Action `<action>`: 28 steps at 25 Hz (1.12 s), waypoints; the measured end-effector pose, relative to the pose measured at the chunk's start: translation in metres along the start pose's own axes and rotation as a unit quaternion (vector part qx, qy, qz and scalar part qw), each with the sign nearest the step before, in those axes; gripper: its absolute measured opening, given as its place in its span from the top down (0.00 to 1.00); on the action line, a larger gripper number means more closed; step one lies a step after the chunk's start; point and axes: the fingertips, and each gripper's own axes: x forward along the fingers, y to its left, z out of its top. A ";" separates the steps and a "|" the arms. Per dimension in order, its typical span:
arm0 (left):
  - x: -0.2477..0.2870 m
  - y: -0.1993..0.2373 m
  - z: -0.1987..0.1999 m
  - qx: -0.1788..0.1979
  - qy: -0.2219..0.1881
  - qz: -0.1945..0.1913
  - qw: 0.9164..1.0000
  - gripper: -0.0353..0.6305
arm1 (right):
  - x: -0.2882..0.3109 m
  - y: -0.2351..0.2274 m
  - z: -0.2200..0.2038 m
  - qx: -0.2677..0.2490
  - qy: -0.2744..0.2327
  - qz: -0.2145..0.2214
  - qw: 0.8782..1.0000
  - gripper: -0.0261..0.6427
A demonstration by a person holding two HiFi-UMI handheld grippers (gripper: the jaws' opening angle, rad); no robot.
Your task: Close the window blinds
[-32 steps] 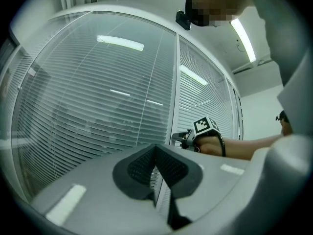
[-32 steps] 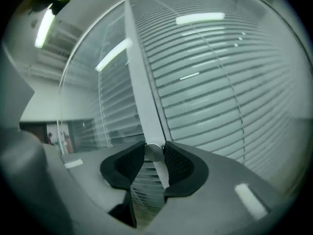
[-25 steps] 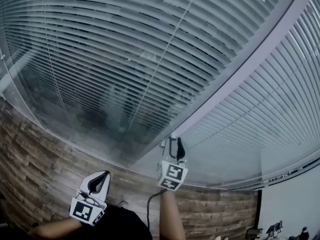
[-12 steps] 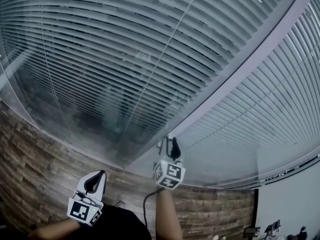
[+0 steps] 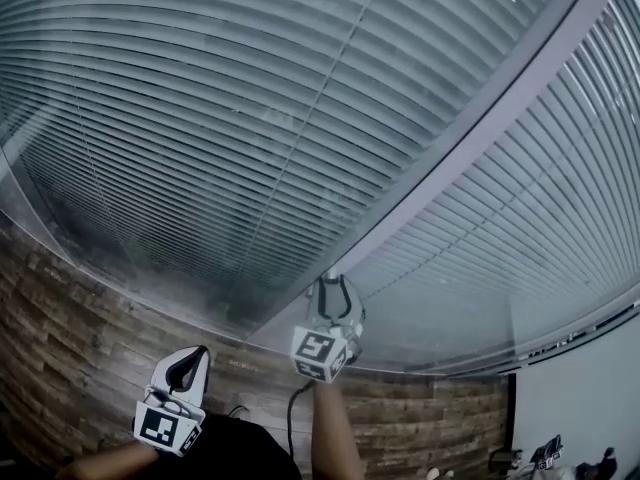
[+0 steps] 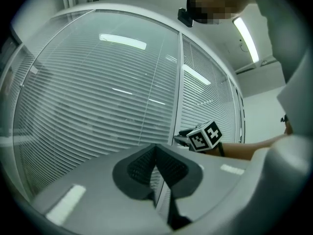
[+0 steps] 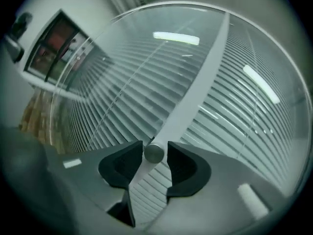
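The slatted window blinds (image 5: 230,118) hang behind glass, with a second panel (image 5: 530,228) to the right of a grey frame post (image 5: 480,128). My right gripper (image 5: 333,286) is at the foot of that post. In the right gripper view a small round metal knob (image 7: 154,152) sits between the pads of my right gripper (image 7: 155,154). The jaws are opening and a thin gap shows beside the knob. My left gripper (image 5: 184,366) hangs lower left, away from the glass. In the left gripper view the left gripper (image 6: 156,163) has its pads meeting, with nothing between them.
A wood-patterned wall (image 5: 60,298) runs below the glass. A white wall (image 5: 580,398) stands at the lower right, with small objects (image 5: 548,455) at its foot. The right gripper's marker cube (image 6: 205,136) shows in the left gripper view.
The left panel's slats have tilted and let less show through. The right gripper's marker cube has twisted and drifted slightly left and down. The left gripper has hardly moved.
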 end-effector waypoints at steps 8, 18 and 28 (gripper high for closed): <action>0.001 0.000 0.001 0.001 0.003 -0.001 1.000 0.94 | 0.002 -0.011 -0.003 0.267 -0.026 0.046 0.962 0.76; 0.000 0.004 -0.004 -0.007 0.005 0.006 1.000 0.94 | -0.002 -0.003 -0.003 0.157 -0.022 0.024 0.987 0.72; -0.002 0.003 -0.007 -0.016 0.009 0.008 1.000 0.94 | -0.001 -0.005 -0.003 0.222 -0.033 0.033 0.974 0.77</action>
